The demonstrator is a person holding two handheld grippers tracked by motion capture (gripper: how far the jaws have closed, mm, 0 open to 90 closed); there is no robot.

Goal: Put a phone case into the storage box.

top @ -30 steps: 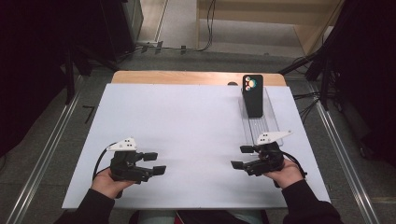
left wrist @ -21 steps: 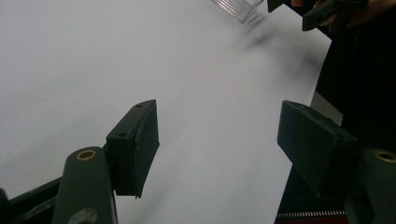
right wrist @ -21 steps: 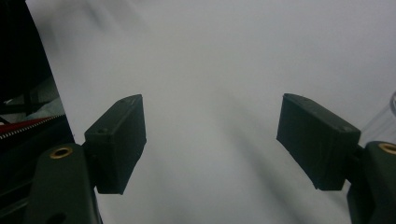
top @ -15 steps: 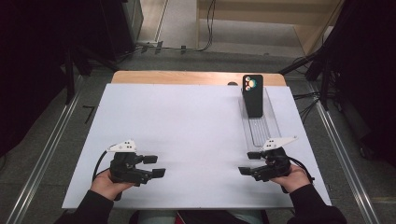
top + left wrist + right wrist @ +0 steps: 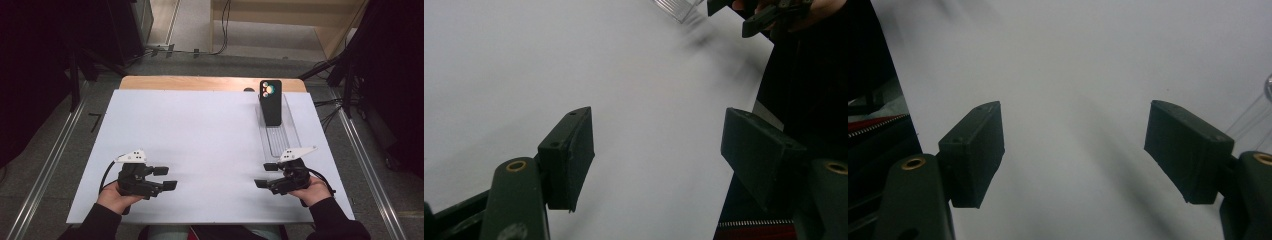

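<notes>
Covering wooden table (image 5: 210, 82), white sheet (image 5: 200, 135); dark room w/ cables.

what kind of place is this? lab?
Probably a lab or a recording workspace, not a home. A person holds a left gripper and a right gripper over a white table; cables run across the floor, and metal rails flank the table.

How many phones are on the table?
1. The black phone stands upright at the far end of the clear tray, on the right side of the white table. Nothing seems big enough to hide another.
</notes>
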